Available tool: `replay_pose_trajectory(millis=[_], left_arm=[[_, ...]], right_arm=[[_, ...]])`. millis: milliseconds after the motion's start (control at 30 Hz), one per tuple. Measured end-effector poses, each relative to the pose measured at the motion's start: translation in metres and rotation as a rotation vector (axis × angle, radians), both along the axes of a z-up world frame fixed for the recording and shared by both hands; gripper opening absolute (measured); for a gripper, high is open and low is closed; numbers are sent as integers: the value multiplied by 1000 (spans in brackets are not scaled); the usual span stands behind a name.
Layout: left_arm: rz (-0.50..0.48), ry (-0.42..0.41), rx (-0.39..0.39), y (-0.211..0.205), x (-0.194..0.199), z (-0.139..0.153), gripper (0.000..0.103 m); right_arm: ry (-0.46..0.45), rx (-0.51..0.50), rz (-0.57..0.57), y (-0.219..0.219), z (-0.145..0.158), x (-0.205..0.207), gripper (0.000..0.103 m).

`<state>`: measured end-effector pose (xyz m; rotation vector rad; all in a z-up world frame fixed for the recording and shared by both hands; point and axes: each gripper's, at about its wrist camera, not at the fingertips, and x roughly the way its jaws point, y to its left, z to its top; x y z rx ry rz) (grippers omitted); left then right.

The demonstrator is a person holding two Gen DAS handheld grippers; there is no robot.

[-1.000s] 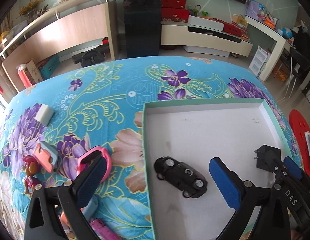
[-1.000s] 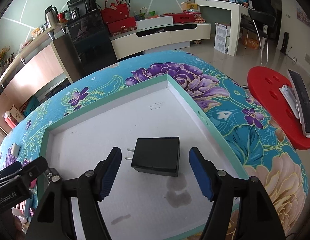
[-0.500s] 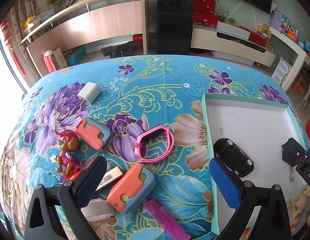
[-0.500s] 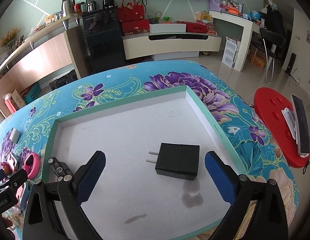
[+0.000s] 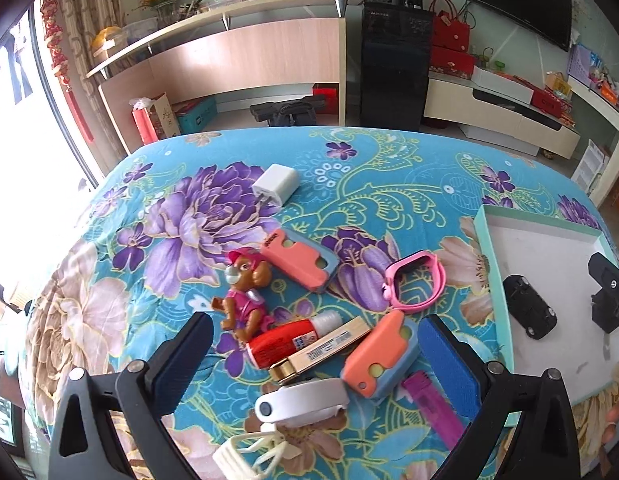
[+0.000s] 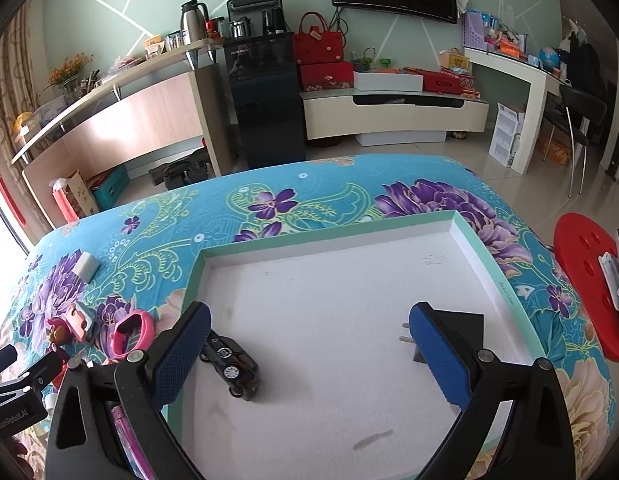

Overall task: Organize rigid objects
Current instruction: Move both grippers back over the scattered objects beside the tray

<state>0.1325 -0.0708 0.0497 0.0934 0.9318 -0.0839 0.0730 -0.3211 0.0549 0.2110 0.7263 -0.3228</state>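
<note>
The surface (image 5: 389,176) is draped in a turquoise cloth with big purple and cream flowers, and on its right side lies a shallow white tray with a mint-green rim (image 6: 321,240). Inside the tray a black toy car (image 6: 233,364) sits near the left wall, well apart from a black plug adapter (image 6: 465,328) toward the right wall, its prongs pointing left. The right gripper (image 6: 309,356) hangs over the tray floor, fingers spread wide with nothing between them; they have just been opening. The left gripper (image 5: 313,364) hovers over a heap of loose things on the cloth, fingers likewise wide apart and clamped on nothing. In that heap: a white round gadget (image 5: 301,400), a pink watch strap (image 5: 417,280), two coral-and-blue cases (image 5: 297,260) (image 5: 381,356), a red tube with a white cap (image 5: 285,342) lying against a wooden stick (image 5: 325,350), a small toy pup in pink (image 5: 245,292), and a purple lighter (image 5: 433,408). Further back, alone, rests a white charger block (image 5: 275,189)
</note>
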Motion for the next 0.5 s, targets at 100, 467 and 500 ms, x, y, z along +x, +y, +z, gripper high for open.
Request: replay_pose_trajectory(millis=[100,467,500], left_arm=[[20,9,-30,21,-5,0,103],[106,29,-103,83,-20,-5,103],[103,34,-107,85,-23,-6,103]], right_arm=[[-17,-1,44,15,3,1,99],[-46,94,236,78,6,7,99],[-39,99,251,84,4,8,99]])
